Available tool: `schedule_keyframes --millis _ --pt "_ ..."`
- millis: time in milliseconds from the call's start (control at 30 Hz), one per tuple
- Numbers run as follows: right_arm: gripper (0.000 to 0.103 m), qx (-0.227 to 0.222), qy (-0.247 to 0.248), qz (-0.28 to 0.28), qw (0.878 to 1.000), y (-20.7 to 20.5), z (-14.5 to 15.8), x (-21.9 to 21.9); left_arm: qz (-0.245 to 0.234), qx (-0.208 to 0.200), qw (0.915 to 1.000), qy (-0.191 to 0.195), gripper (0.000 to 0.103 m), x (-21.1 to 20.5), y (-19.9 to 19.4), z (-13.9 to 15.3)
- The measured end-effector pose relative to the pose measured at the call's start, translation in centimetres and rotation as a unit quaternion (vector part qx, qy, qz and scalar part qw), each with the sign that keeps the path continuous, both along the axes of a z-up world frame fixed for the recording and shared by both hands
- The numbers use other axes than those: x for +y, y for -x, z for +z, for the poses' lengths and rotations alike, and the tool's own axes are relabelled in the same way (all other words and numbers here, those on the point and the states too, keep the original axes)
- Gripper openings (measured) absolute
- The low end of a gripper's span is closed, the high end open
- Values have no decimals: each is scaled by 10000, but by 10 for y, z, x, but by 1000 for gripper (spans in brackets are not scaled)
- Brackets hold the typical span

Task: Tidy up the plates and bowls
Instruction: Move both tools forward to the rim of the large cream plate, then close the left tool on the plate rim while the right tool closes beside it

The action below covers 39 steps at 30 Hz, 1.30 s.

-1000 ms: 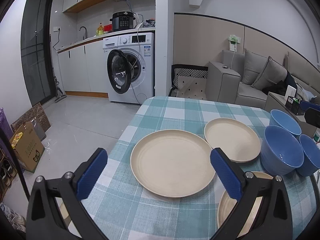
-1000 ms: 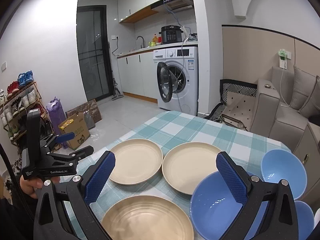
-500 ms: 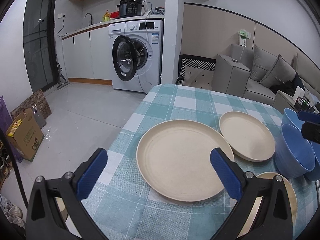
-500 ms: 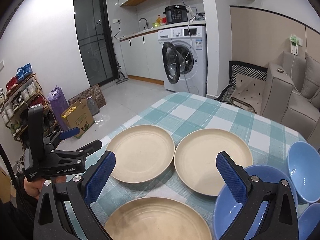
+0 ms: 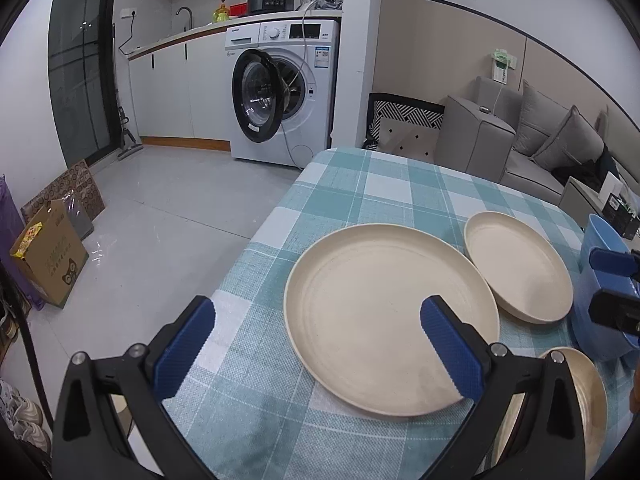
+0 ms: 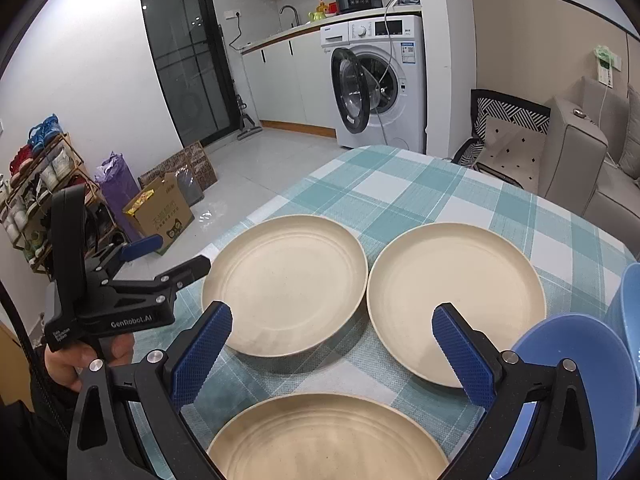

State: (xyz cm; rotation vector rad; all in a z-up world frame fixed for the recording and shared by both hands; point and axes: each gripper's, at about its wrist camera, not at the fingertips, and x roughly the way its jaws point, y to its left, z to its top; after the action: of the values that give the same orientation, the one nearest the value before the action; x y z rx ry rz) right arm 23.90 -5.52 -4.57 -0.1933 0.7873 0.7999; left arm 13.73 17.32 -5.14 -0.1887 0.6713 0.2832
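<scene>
**Inventory: plates and bowls on the checked counter, with handling notes**

1. Left gripper (image 5: 316,344) — held low over the near left edge of the counter (image 5: 380,192), fingers spread wide, nothing between them. It is seen from the side in the right wrist view (image 6: 160,264), gripped by a hand (image 6: 80,360).

2. Right gripper (image 6: 332,352) — fingers likewise spread and empty, poised above the nearest plate.

3. Near plate (image 6: 328,440) — beige, lying flat at the counter's near edge, directly under the right gripper. Judged rigid, fairly light, with a smooth and possibly slippery face; a raised rim is offered as the only sensible hold, one finger above and one beneath.

4. Left plate (image 6: 284,284) and right plate (image 6: 456,300) — same beige type, side by side, rims nearly touching, set further in. Handling is judged as for item 3. A stack is expected to sit stably once rims are aligned.

5. Blue bowls — one (image 6: 572,364) at the right, just beside the right plate, another (image 6: 628,296) behind it; a third cannot be confirmed. Deep, thin walls are noted; the wall edge is judged the best pinch point, and nesting looks feasible.

6. Washing machine (image 5: 284,92) — well beyond the counter, door open.
</scene>
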Motion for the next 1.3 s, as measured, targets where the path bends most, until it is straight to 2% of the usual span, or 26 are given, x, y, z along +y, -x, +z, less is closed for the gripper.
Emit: schedule_keyframes --millis 533,633,767,900,1233,1300 --pt "97 531 137 53 9985 -19 -34 24 165 330 9992 140 102 17 -13 -27" --pt "89 621 172 79 9979 -21 -39 29 237 371 9989 187 102 22 -12 -32" --pt "87 789 242 94 9965 -26 -50 37 254 433 9984 251 101 25 -11 -37" --pt "84 921 285 129 9953 -29 -59 42 212 498 9981 300 93 25 -12 -41" --pt "77 1214 465 71 9915 -39 -73 51 124 622 9975 314 90 22 -15 -46" --pt "75 1258 498 52 9908 -42 -75 53 101 655 9972 344 79 23 -15 -48"
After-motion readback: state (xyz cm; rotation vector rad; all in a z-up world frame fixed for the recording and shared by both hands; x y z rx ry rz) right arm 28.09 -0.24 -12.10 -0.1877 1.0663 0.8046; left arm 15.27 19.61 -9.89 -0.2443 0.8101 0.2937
